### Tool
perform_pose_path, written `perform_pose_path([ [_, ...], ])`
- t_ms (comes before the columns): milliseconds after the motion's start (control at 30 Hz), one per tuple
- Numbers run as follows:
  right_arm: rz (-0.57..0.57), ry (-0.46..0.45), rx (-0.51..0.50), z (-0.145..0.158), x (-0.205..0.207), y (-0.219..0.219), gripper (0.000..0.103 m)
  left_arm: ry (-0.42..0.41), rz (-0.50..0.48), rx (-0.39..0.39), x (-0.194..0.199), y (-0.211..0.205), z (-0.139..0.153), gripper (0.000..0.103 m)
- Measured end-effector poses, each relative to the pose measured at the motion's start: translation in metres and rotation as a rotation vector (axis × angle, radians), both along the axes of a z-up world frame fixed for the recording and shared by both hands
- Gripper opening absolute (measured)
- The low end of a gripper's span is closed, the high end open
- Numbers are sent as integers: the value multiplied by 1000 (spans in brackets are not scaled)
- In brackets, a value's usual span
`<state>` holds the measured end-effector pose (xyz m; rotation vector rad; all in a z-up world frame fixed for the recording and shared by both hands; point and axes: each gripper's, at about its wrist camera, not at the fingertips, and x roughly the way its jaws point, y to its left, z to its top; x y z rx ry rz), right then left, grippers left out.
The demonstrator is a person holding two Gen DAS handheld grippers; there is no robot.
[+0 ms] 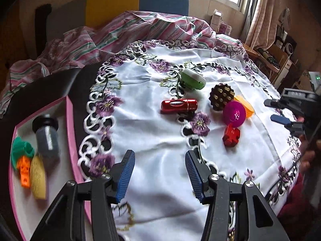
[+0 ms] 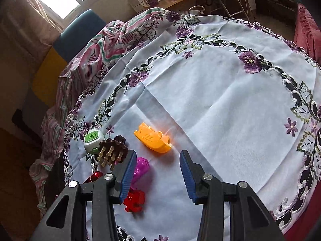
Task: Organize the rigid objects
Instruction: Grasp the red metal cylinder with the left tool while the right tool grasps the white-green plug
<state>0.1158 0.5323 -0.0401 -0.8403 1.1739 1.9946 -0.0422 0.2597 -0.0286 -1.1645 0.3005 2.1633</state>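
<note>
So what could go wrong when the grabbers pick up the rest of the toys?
The pink ball, orange toy and red block sit bunched together, so grabbing one could knock another. The red flashlight lies on its side and might roll. The tablecloth is wrinkled, so an open left gripper could snag it.

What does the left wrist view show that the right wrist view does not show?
Only the left wrist view shows the pink tray with a dark jar, green piece, orange block and yellow oval inside, and the right tool. Only the right wrist view shows the orange boat in full. Both show the green-white gadget, brown massager, magenta ball and red block.
</note>
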Motion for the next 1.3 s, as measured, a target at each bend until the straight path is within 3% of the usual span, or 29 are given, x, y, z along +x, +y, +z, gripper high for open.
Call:
perform_pose_path([
  [67,16,-3,-12,-2,-3,-1,45,-23,2,3,-11,10,-1,65],
  [167,37,-11,-13,-3,-7,-4,45,5,-2,-16,-24,32,-3,75],
  [300,62,-22,-18,-5,-12,-7,45,-77,34,0,-44,54,-14,77],
  [433,75,-27,-27,-7,-14,-8,46,-78,77,-20,-57,78,-23,88],
  [733,99,-31,-48,-11,-19,-9,46,-141,122,-59,-82,110,-52,89],
  [767,105,-33,-47,-11,-20,-10,46,-146,121,-49,-83,111,-54,87],
  [800,110,-36,-45,-12,-21,-11,46,-144,112,-34,-83,110,-55,76],
  [900,121,-41,-37,-12,-24,-12,46,-106,81,-30,-78,108,-56,75],
  [1300,113,-47,-38,-12,-22,-12,46,-34,51,5,-22,37,-43,75],
])
